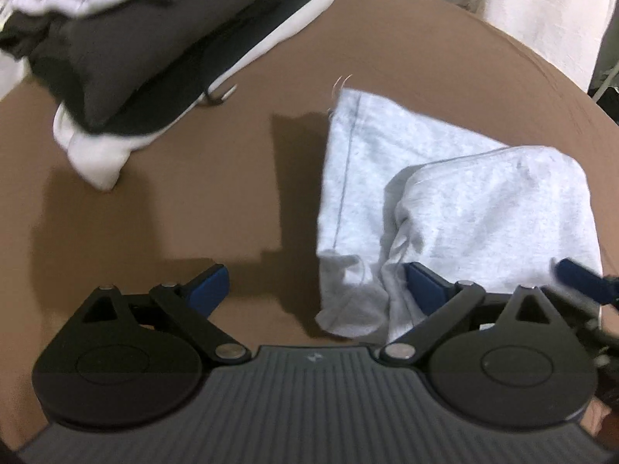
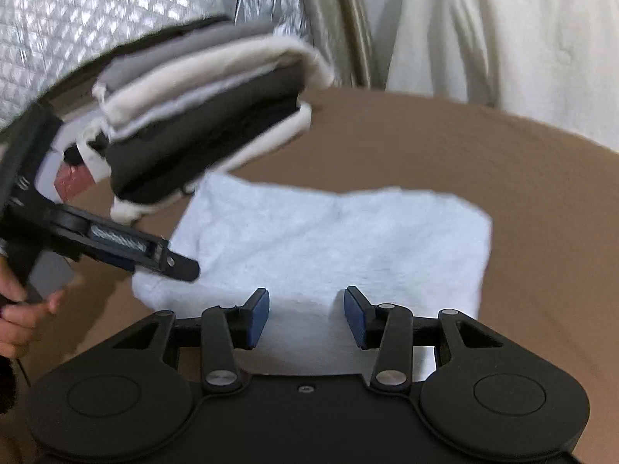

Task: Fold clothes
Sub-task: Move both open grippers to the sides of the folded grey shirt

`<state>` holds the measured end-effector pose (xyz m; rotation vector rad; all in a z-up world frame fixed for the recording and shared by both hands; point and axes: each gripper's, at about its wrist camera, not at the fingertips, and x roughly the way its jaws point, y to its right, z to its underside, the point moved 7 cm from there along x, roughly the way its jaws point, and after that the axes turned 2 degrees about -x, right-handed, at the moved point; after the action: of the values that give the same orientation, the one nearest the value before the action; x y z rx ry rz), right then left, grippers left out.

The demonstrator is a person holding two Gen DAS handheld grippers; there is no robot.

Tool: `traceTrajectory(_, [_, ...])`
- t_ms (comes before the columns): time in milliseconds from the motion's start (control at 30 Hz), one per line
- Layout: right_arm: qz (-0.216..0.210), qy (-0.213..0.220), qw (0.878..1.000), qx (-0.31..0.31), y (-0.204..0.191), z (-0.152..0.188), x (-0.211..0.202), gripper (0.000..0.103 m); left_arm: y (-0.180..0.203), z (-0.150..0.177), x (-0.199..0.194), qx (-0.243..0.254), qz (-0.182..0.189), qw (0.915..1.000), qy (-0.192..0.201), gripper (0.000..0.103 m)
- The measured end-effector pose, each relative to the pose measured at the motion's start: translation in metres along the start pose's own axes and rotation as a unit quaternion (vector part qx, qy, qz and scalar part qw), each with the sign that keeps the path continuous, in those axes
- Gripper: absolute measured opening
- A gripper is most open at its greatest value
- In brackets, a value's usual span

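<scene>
Pale grey heathered knit garment [image 1: 445, 201], soft and folded to a rough rectangle, lying on brown matte table cover [image 1: 216, 201]. Beside it, a stack of folded black, grey and white clothes [image 2: 209, 116], blurred. Left gripper [image 1: 315, 284] spread wide, right blue pad against a crumpled fold. Right gripper [image 2: 306, 315] parted over the garment's near edge, clamping nothing. Hand [image 2: 19, 309] partly cut off.

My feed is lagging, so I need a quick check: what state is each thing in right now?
left gripper: jaws open, holding nothing
right gripper: jaws open, over the garment
light grey garment: partly folded, lying on the brown surface
stack of clothes: folded, piled beside the garment
</scene>
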<state>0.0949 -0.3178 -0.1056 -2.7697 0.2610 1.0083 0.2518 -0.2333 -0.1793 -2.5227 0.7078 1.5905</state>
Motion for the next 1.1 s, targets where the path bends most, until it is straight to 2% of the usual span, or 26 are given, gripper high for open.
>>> traceTrajectory(133, [0.001,0.000,0.999,-0.045,-0.011,0.012,-0.005,0.051,-0.014,0.002,-0.003,-0.035,0.022,0.9989,-0.023,0.101])
traceTrajectory(233, [-0.031,-0.001,0.999,-0.017,-0.001,0.018,-0.014,0.052,-0.015,-0.002,-0.005,-0.037,0.021,0.9989,-0.020,0.100])
traceTrajectory(300, [-0.052,-0.006,0.999,-0.006,0.007,0.020,-0.020,0.053,-0.016,-0.006,-0.011,-0.036,0.007,0.9993,-0.005,0.100])
traceTrajectory(367, [-0.062,-0.011,0.998,-0.007,0.011,0.020,-0.028,0.054,-0.022,-0.011,-0.019,-0.031,-0.030,0.9986,0.029,0.098])
traceTrajectory(400, [-0.066,-0.012,0.998,-0.011,0.013,0.018,-0.032,0.055,-0.024,-0.014,-0.024,-0.030,-0.035,0.9979,0.046,0.098])
traceTrajectory(467, [-0.062,-0.005,0.998,-0.020,0.020,0.013,-0.040,0.058,-0.029,-0.020,-0.035,-0.029,-0.023,0.9964,0.076,0.098])
traceTrajectory(500, [-0.054,-0.001,0.998,-0.019,0.026,0.010,-0.043,0.063,-0.030,-0.022,-0.039,-0.034,-0.010,0.9959,0.083,0.098])
traceTrajectory(567, [-0.035,0.003,0.999,-0.005,0.042,0.004,-0.046,0.064,-0.027,-0.022,-0.038,-0.033,-0.014,0.9967,0.073,0.099])
traceTrajectory(667, [-0.014,-0.013,0.998,0.053,0.068,-0.001,-0.043,0.065,-0.016,-0.020,-0.032,-0.010,-0.034,0.9977,0.058,0.099])
traceTrajectory(767, [-0.024,-0.027,0.991,0.127,0.088,0.000,-0.041,0.066,-0.015,-0.015,-0.029,-0.025,0.012,0.9989,0.038,0.099])
traceTrajectory(833, [-0.033,-0.040,0.985,0.167,0.099,0.006,-0.037,0.071,-0.016,-0.013,-0.030,-0.045,0.049,0.9974,0.028,0.099])
traceTrajectory(867, [-0.041,-0.042,0.982,0.178,0.101,0.006,-0.033,0.074,-0.015,-0.010,-0.031,-0.050,0.060,0.9965,0.028,0.099])
traceTrajectory(900, [-0.050,-0.041,0.981,0.183,0.102,0.005,-0.030,0.084,-0.014,-0.008,-0.030,-0.053,0.069,0.9958,0.029,0.099])
traceTrajectory(1000, [-0.078,-0.038,0.976,0.198,0.104,0.000,-0.020,0.086,-0.004,-0.001,-0.021,-0.029,0.100,0.9943,0.023,0.100])
traceTrajectory(1100, [-0.106,-0.035,0.971,0.213,0.106,-0.005,-0.010,0.087,-0.003,0.001,0.007,-0.015,0.109,0.9939,-0.004,0.100])
